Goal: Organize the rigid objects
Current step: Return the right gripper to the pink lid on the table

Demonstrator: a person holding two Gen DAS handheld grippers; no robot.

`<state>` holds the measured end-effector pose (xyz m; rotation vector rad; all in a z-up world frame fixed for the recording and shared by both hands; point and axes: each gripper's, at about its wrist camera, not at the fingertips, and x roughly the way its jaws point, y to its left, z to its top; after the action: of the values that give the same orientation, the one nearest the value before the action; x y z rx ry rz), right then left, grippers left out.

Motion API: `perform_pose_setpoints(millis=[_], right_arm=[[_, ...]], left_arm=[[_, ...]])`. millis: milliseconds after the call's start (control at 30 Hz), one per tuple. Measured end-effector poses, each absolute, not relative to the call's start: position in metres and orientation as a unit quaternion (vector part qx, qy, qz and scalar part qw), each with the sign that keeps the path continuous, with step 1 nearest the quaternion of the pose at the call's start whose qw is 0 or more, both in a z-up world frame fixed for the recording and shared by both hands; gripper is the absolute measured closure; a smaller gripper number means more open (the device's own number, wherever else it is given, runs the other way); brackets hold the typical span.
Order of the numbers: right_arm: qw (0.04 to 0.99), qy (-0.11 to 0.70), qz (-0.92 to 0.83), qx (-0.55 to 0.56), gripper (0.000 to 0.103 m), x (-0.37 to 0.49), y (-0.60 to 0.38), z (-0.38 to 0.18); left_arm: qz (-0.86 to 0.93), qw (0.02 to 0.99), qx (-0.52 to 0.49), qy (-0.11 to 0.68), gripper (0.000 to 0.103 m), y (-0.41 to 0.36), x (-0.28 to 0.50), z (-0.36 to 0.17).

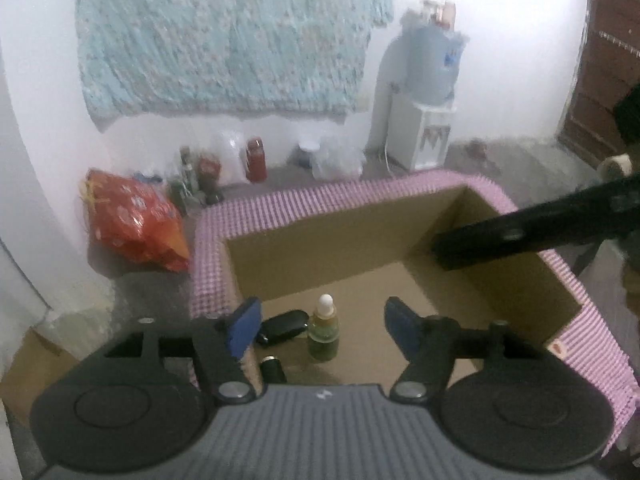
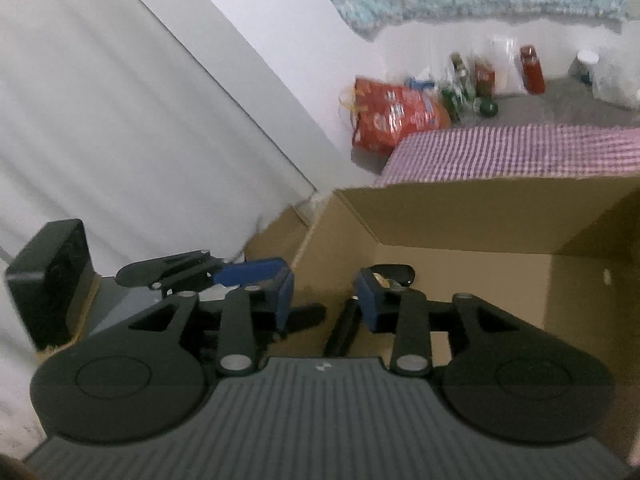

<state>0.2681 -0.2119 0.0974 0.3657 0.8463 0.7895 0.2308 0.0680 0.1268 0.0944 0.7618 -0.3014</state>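
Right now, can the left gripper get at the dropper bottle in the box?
Probably yes: the left gripper is open, the dropper bottle stands upright in line between its fingers, and nothing covers it.

An open cardboard box (image 1: 312, 248), brown and plain inside, holds the items; its upper edges are wrapped in pink-and-white checked cloth. On the box floor a small dropper bottle (image 1: 323, 330) stands upright, with a white bulb cap, clear glass and yellowish-green liquid. Just beside it on its left lies a black oval object (image 1: 285, 326) like a car key fob, flat on the cardboard and touching or nearly touching the bottle. Nearer the camera, a small black cylinder with a silver ring (image 1: 272, 367) lies on the floor, partly hidden. In the right wrist view a long black flat piece (image 2: 345, 330) also lies on the box floor.
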Motion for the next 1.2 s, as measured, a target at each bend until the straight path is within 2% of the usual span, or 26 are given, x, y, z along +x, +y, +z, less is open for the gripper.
perform_pose_setpoints(millis=[67, 200, 433, 767, 967, 1200], right_arm=[[0.831, 0.373, 0.373, 0.178, 0.054, 0.241, -0.232, 0.112], [0.848, 0.336, 0.363, 0.190, 0.048, 0.187, -0.272, 0.122], [0.860, 0.341, 0.305, 0.226, 0.047, 0.108, -0.320, 0.081], [0.847, 0.405, 0.228, 0.256, 0.047, 0.058, -0.306, -0.013], [0.853, 0.421, 0.227, 0.208, 0.047, 0.064, -0.276, -0.026], [0.864, 0.431, 0.218, 0.139, 0.050, 0.084, -0.247, -0.032]], left_arm=[[-0.146, 0.923, 0.040, 0.354, 0.020, 0.072, 0.212, 0.138], [-0.145, 0.934, 0.026, 0.324, 0.012, 0.080, 0.165, 0.152], [-0.141, 0.933, -0.004, 0.331, 0.011, 0.081, 0.107, 0.129], [-0.138, 0.910, 0.003, 0.391, 0.011, 0.060, 0.064, 0.060], [-0.161, 0.896, 0.026, 0.413, 0.013, 0.027, 0.057, 0.026], [-0.190, 0.892, 0.064, 0.406, 0.028, -0.005, 0.054, 0.009]])
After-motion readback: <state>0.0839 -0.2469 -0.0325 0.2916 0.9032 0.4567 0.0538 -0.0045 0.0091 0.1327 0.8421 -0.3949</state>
